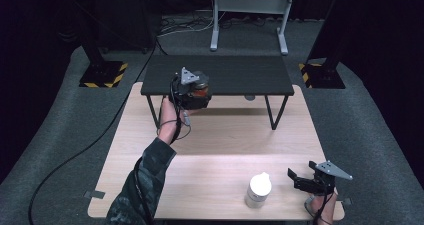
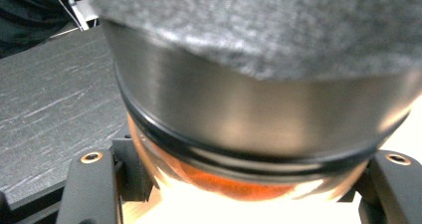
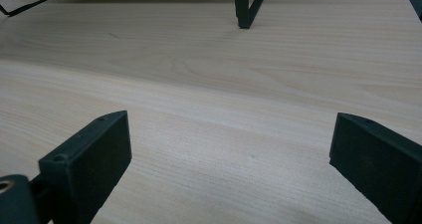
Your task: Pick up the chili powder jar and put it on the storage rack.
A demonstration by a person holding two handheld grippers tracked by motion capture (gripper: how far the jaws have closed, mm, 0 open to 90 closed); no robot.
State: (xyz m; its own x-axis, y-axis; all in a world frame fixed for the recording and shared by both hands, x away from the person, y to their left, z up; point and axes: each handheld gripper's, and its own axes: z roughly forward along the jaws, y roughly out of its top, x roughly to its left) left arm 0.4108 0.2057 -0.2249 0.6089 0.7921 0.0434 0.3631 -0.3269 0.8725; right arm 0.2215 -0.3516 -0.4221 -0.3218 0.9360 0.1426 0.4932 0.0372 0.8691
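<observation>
The left tool (image 1: 200, 92) grips a jar (image 2: 259, 134) with a metal lid and orange contents, jaws closed against its sides, held at the front edge of the small black shelf (image 1: 250, 75). The right tool (image 1: 300, 179) rests wide open and empty on the wooden desk (image 1: 225, 140), just beside a white bottle (image 1: 258, 189)

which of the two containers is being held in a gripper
The glass jar with orange contents and a metal lid, clamped in the left gripper at the black shelf; the white plastic bottle stands free on the table.
</observation>
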